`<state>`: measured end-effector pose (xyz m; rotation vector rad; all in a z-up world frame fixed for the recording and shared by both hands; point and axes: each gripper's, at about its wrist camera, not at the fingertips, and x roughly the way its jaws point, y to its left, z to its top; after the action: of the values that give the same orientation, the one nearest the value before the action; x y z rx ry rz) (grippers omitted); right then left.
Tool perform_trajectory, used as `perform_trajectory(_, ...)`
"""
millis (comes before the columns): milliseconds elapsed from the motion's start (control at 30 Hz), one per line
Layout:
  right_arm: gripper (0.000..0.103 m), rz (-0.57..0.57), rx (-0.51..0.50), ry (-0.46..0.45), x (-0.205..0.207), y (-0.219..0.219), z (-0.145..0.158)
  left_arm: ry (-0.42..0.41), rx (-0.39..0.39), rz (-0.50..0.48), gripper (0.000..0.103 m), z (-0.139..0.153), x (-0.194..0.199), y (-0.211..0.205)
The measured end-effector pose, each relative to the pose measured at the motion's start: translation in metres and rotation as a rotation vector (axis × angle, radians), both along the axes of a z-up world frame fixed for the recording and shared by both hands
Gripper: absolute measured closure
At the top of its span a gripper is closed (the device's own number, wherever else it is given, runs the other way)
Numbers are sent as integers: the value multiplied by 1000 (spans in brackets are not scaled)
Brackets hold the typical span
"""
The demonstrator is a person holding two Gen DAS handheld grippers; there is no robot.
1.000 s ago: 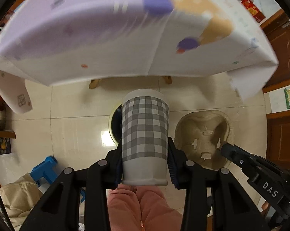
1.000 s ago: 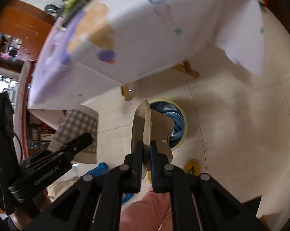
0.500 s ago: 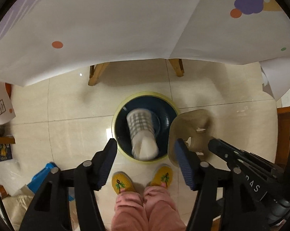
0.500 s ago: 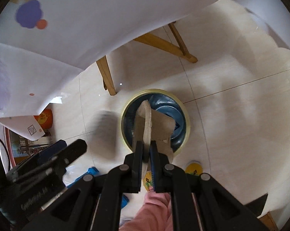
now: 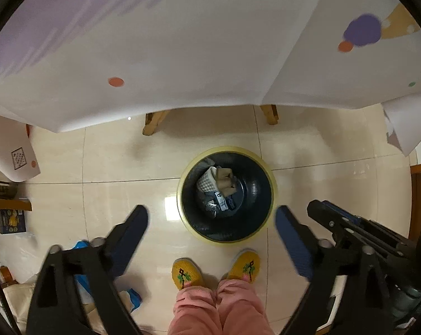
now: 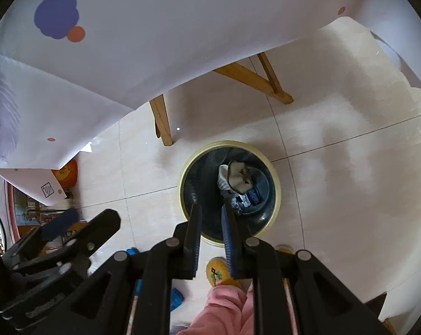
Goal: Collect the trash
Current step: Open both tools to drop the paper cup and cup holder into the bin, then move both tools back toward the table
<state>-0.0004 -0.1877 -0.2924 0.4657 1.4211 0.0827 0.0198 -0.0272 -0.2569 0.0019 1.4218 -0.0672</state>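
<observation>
Now both tongs, left (image 5: 211, 219) wide, right (image 6: 211, 213) slightly parted, have just opened, empty; checked cup (image 5: 206, 181) & prob. cardboard tray (image 5: 224, 180) lie in bin (image 5: 227, 240).

Grey-checked cup (image 5: 206, 182) in a yellow-rimmed dark bin (image 5: 269, 167); yellow slippers (image 5: 187, 273).
</observation>
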Motion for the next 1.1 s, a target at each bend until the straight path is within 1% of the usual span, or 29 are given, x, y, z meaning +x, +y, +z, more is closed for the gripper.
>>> perform_trajectory(33,86,-1,-1,2,0,0,1,-5,-5,6,5,5,-1,2)
perform_trajectory(67,81,-5,-1,6,0,0,2,-8,-8,11,5,10,-2,2)
perform_trajectory(100,79,-8,-2,8,-1,0,5,-14,-11,15,5,17,-3,3)
perform_trajectory(200,79,-11,-2,8,-4,0,17,-33,-19,16,1,30,-5,6)
perform_trajectory(300,79,-14,8,4,-8,-1,33,-44,-30,7,1,48,-10,11)
perform_trajectory(467,78,-3,18,-11,-15,1,64,-83,-46,-2,1,90,-18,15)
perform_trajectory(633,78,18,31,-35,-22,5,101,-109,-58,-15,1,133,-24,17)
perform_trajectory(767,78,47,39,-78,-27,8,138,-134,-77,-24,1,166,-31,24)
perform_trajectory(833,78,66,35,-110,-29,11,161,-158,-84,-21,1,186,-34,27)
perform_trajectory(1100,78,133,24,-247,-32,6,237,-274,-94,14,1,254,-43,33)
